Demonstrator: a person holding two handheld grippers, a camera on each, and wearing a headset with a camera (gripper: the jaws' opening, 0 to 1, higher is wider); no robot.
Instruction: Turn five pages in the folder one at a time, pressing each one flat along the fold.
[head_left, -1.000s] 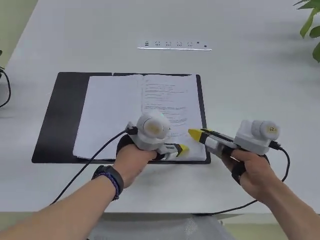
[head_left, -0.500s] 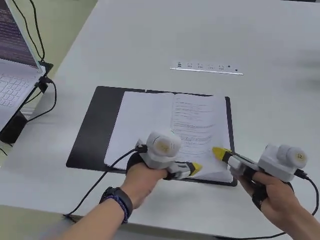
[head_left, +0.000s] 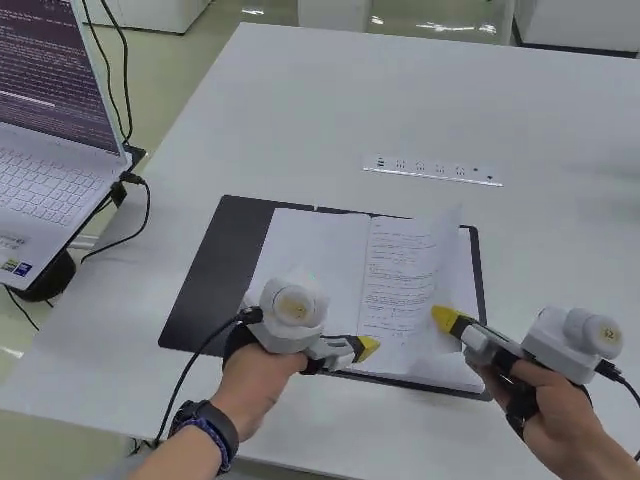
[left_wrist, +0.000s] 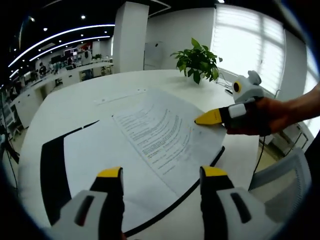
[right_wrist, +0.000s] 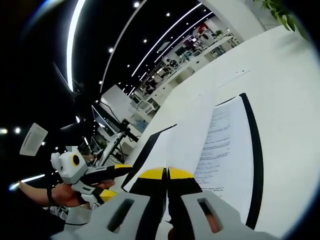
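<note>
For turning, the top page (head_left: 415, 265) is clenched by the right gripper (head_left: 441, 318) at the near edge of the folder (head_left: 212, 275), the left gripper (head_left: 366, 347) held open-jawed alongside for pressing.

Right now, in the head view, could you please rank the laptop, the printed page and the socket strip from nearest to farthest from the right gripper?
1. The printed page: at the right gripper's tips, on the right side of the folder.
2. The socket strip: set in the table, beyond the folder's far edge.
3. The laptop: far off to the left, past the table's edge.
</note>
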